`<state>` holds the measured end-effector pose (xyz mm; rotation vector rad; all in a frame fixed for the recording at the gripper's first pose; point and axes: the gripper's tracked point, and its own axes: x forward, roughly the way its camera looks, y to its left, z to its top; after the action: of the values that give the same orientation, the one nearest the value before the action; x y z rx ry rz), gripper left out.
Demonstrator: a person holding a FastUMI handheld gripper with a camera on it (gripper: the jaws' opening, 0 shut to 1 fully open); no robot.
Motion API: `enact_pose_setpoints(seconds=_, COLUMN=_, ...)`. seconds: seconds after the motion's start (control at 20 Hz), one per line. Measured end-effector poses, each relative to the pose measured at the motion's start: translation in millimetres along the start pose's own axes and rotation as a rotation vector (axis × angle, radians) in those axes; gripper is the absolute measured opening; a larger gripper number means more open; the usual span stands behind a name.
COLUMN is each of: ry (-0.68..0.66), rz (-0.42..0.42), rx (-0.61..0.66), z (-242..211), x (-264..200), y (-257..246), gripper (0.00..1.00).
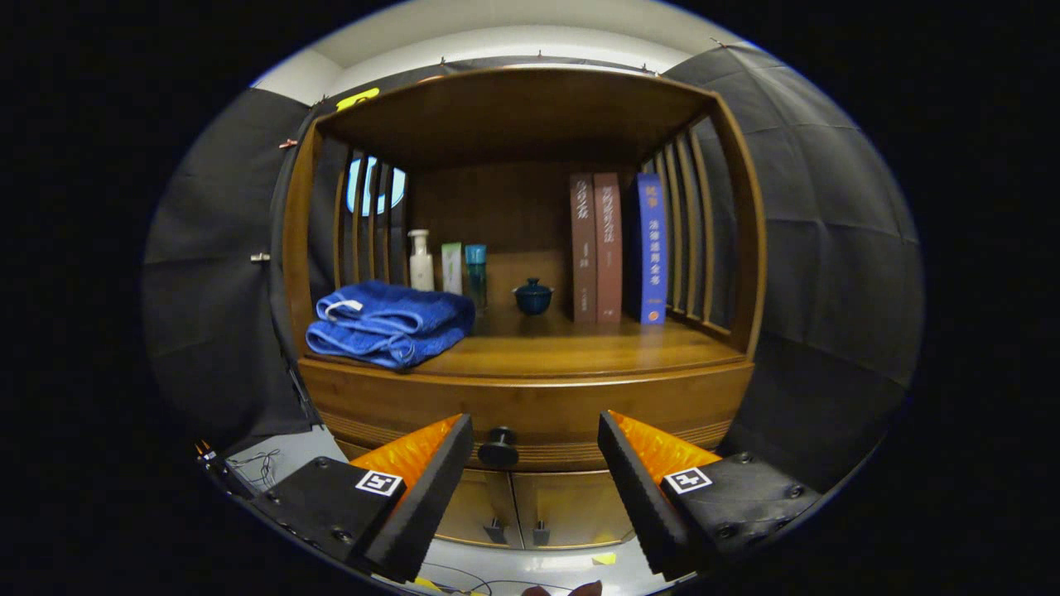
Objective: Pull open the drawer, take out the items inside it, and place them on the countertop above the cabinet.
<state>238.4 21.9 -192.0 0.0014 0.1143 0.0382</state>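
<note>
Gripper view shows the hand-held gripper [535,434] with its two fingers [431,497] spread wide and holding nothing, pointed at the front of a wooden cabinet [530,397]. Just ahead of the fingers, in the gap between them and nearer the left one, sits the dark round knob [498,447] of the drawer [530,410]; neither finger touches it, and the drawer is closed, so what lies inside cannot be seen. Below the drawer, between the fingers, are two small cabinet doors [517,505] with their own little handles, both closed. Beyond the fingers and above the drawer lies the worktop [580,348] of the cabinet, roofed by a wooden top and fenced by slatted sides. On its left front lies a folded blue towel [385,323]. Behind the towel stand a white pump bottle [421,261], a pale green box [451,267] and a teal bottle [475,269], close together in a row. Near the middle of the back stands a small dark blue lidded pot [532,296]. To its right two brown books [595,248] and a blue book [652,248] stand upright, side by side, against the right slats.
</note>
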Motion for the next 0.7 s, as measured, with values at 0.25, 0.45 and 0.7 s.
enact_pose_setpoints(seconds=0.25, ry=0.066, rz=0.018, rx=0.019, z=-40.5, x=44.7, y=22.8, gripper=0.99)
enact_pose_setpoints(seconds=0.45, ry=0.121, rz=-0.027, rx=0.015, z=-68.1, x=65.0, y=22.4, gripper=0.81)
enact_pose_setpoints(seconds=0.7, ry=0.13, rz=-0.03, rx=0.059, z=-74.4, x=71.6, y=21.4, gripper=0.47)
